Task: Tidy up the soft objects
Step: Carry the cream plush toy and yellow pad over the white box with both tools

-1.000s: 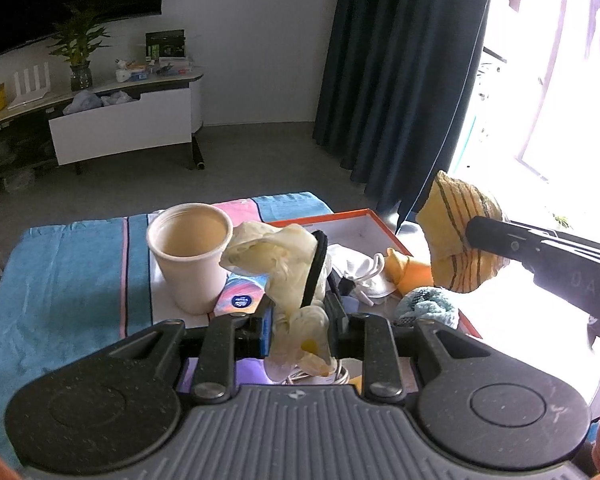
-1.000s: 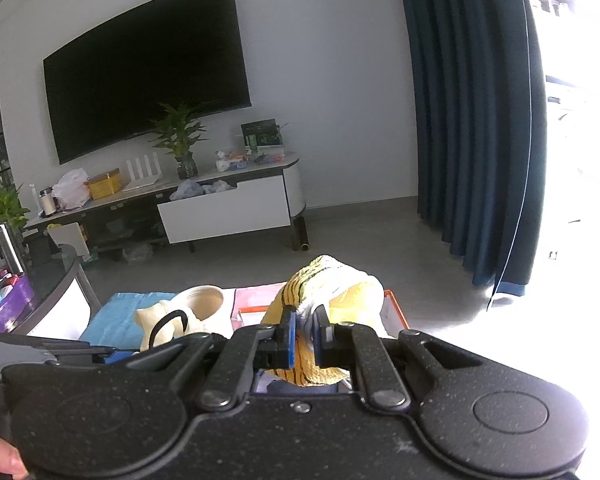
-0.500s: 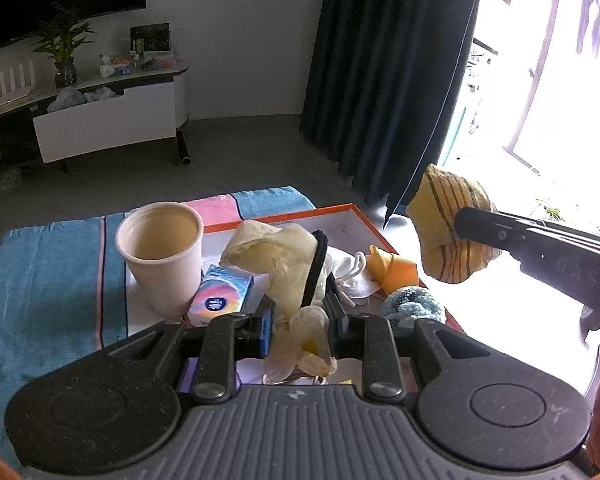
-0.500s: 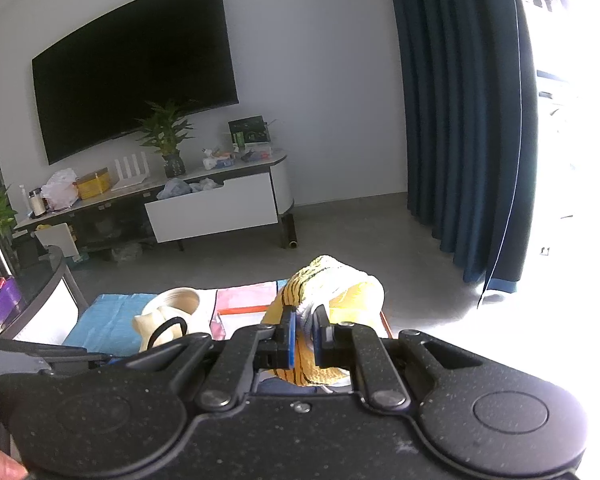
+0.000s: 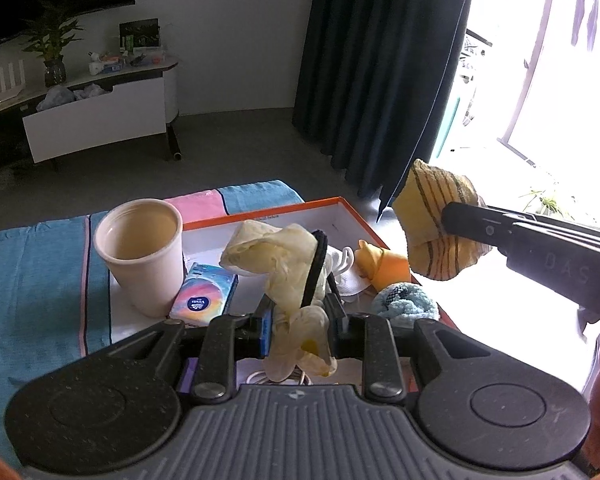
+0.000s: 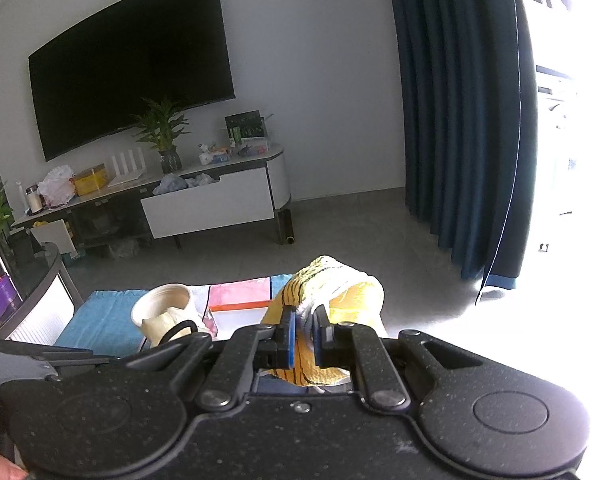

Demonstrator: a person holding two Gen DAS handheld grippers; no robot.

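Both grippers are carrying soft things above the orange-rimmed tray, so the step in hand looks like sorting items into place. The left gripper is clamping a pale yellow rubber glove, with a black hair tie looped over it, above the tray's near edge. The right gripper is pinching a yellow striped cloth, holding it past the tray's right edge. Next, each item needs lowering to a free spot before the fingers part, perhaps the paper cup at the tray's left edge. The tissue pack beside the cup is carrying a round logo, possibly "Vinda", though it is too small to be sure.
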